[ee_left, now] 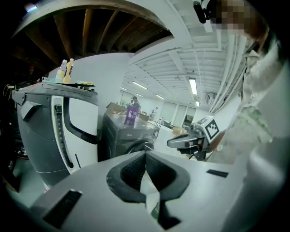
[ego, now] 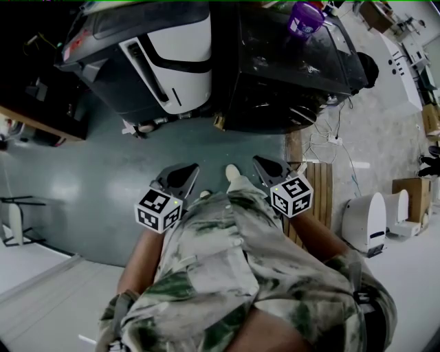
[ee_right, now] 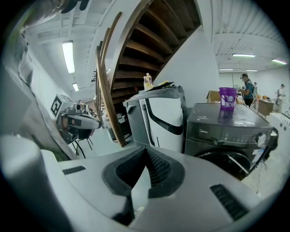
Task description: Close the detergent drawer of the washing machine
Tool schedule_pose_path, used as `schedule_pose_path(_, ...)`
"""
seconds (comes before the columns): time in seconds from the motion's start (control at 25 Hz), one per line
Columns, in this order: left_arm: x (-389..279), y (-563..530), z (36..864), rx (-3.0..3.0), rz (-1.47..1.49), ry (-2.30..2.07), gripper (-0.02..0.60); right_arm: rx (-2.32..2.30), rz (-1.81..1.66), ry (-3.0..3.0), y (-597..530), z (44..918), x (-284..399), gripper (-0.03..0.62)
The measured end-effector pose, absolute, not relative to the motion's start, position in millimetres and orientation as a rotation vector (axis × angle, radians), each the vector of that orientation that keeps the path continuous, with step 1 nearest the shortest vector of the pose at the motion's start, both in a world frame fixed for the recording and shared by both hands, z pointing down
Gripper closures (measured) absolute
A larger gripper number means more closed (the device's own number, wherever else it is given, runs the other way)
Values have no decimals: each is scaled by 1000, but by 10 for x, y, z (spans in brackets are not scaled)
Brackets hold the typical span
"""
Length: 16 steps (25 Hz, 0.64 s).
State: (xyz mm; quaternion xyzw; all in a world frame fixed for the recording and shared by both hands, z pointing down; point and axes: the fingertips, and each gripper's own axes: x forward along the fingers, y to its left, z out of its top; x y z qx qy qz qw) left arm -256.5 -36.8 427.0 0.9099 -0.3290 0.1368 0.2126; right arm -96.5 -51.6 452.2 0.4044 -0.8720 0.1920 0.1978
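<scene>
at the far left stands a grey and white appliance with two bottles on its top; it is no part of the job. next comes the left gripper, held close against the person's camouflage shirt, its jaws together with nothing between them, pointing a little downward at the floor. just beside it the right gripper is carried the same way, jaws pressed together and empty. both look parked at the body in a resting carry, since nothing is within reach of either. further right, ahead of the person and well apart from both grippers, stands the dark washing machine, with a purple tub on its lid. the detergent drawer belongs on its front panel, likely at the upper left beside the controls, but from here it is too small and dark to say whether it is pulled out. i judge the task not yet started: the person needs to step closer, and shut jaws would suit a flat push on the drawer face. at the far right lie a wooden pallet and loose cables
</scene>
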Motion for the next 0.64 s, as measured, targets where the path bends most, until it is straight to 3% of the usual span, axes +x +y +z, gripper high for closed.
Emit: schedule_pose_path(0.64, -2485, -395, 4407, 2511, 384, -879, 558, 1147, 546, -2408, -485, 4593, -863, 574)
